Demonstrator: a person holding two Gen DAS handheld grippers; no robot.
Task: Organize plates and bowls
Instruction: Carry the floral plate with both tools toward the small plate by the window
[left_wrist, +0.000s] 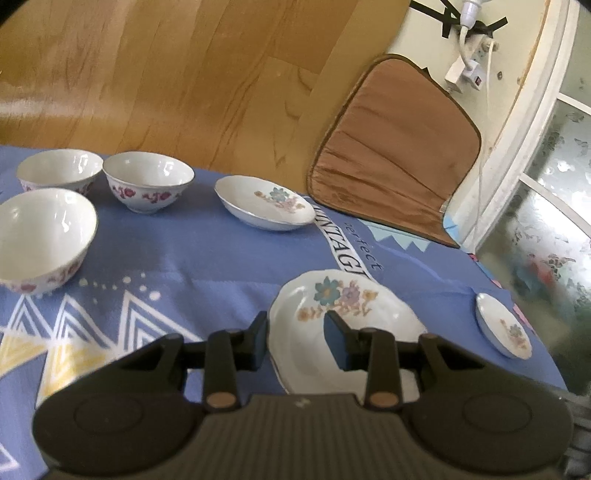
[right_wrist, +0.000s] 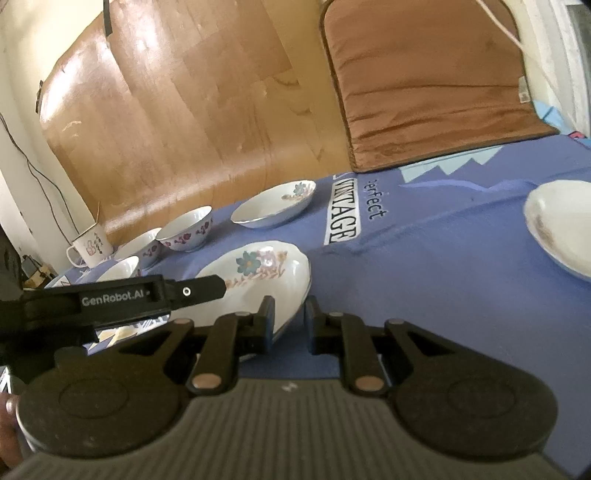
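On the far left of the blue patterned cloth (left_wrist: 221, 251) that covers the tabletop, I see three white bowls with red flowers (left_wrist: 149, 184), close together. Next comes a shallow white plate with a blue flower (left_wrist: 264, 203), resting flat near the back edge.

Then comes the plate I am working on, a white wavy-edged plate with blue and purple flowers (left_wrist: 343, 306). It sits near the front, tipped up on one side. My left gripper (left_wrist: 297, 334) has its fingers a little way apart, one on each side of the plate's left rim. I cannot tell if they press it yet. My right gripper (right_wrist: 288, 317) is on the plate's right rim. Its fingers are almost together with the thin edge between them, and they look like they pinch it.

Far right, near the cloth's edge, lies a small white plate with a flower (left_wrist: 504, 325).

I think I am lifting the wavy plate to stack it on the other shallow plate. To do it well, I want both grips firm on the rim before I lift. The plate is smooth and can slip, so I should go slowly. I should keep both hands level so it does not twist. Then I should set it down softly, right in the middle of the other plate.
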